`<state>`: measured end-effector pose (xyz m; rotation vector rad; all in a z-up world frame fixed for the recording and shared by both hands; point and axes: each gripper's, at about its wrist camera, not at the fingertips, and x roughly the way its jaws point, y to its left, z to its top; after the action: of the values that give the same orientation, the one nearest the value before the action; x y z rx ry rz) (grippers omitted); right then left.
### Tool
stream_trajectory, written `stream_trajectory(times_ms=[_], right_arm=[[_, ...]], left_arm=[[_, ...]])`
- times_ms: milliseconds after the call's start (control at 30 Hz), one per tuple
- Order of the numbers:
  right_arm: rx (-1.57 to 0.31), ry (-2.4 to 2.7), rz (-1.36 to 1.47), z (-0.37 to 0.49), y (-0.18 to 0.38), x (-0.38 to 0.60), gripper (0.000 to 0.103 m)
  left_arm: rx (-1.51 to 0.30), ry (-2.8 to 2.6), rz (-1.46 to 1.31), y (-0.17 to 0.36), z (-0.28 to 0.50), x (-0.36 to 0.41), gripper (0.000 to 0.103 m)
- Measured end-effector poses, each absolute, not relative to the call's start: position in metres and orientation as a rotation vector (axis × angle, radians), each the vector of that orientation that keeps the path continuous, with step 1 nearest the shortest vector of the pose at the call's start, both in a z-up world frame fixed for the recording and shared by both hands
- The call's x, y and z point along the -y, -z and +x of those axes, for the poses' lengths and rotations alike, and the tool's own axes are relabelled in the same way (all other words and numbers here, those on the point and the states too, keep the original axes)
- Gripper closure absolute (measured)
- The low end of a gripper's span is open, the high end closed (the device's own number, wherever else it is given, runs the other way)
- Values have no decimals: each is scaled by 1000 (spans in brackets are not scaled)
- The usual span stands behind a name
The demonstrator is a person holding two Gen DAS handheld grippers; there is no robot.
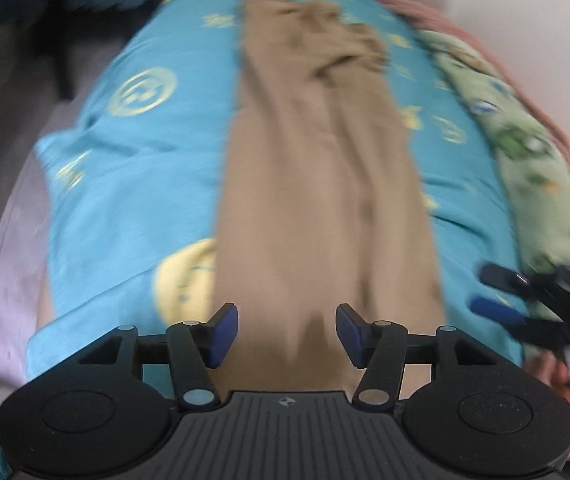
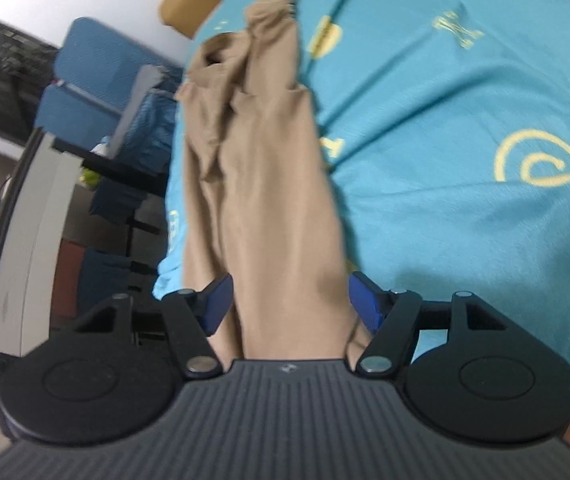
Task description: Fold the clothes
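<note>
Tan trousers [image 1: 317, 168] lie lengthwise on a turquoise bedsheet [image 1: 133, 168], folded leg on leg, with the bunched waist at the far end. My left gripper [image 1: 287, 332] is open at the near leg end, its blue pads to either side of the cloth without closing on it. In the left wrist view my right gripper [image 1: 493, 296] shows at the right edge, open over the sheet. In the right wrist view the trousers [image 2: 269, 184] run away from my right gripper [image 2: 289, 304], which stands open with the cloth between its pads.
A green patterned blanket [image 1: 525, 148] and pink fabric [image 1: 445, 20] lie along the bed's right side by a white wall. A blue chair [image 2: 97, 76] and dark furniture stand off the bed's left edge. A hand [image 1: 569, 384] holds the right gripper.
</note>
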<state>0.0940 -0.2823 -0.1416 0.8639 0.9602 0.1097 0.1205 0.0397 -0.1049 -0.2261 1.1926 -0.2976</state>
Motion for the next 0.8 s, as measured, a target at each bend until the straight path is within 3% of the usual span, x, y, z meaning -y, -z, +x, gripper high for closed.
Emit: stream_trajectory(times_ms=[300, 333, 400, 467, 700, 800], right_arm=[[-1100, -133, 814, 102, 163, 264, 38], [-1114, -139, 808, 102, 165, 262, 42], [-1141, -151, 795, 104, 169, 257, 69], [-1150, -156, 795, 101, 169, 255, 80], [-1172, -84, 744, 92, 166, 253, 78], [-1188, -85, 702, 93, 165, 252, 78]], left_arm=[[-1251, 241, -479, 135, 126, -86, 41], [-1260, 263, -503, 137, 124, -86, 44], [-1280, 317, -526, 138, 120, -83, 49], [-1297, 349, -522, 136, 114, -79, 63], [-1339, 311, -475, 139, 104, -76, 61], [-1341, 345, -429, 138, 99, -70, 52]])
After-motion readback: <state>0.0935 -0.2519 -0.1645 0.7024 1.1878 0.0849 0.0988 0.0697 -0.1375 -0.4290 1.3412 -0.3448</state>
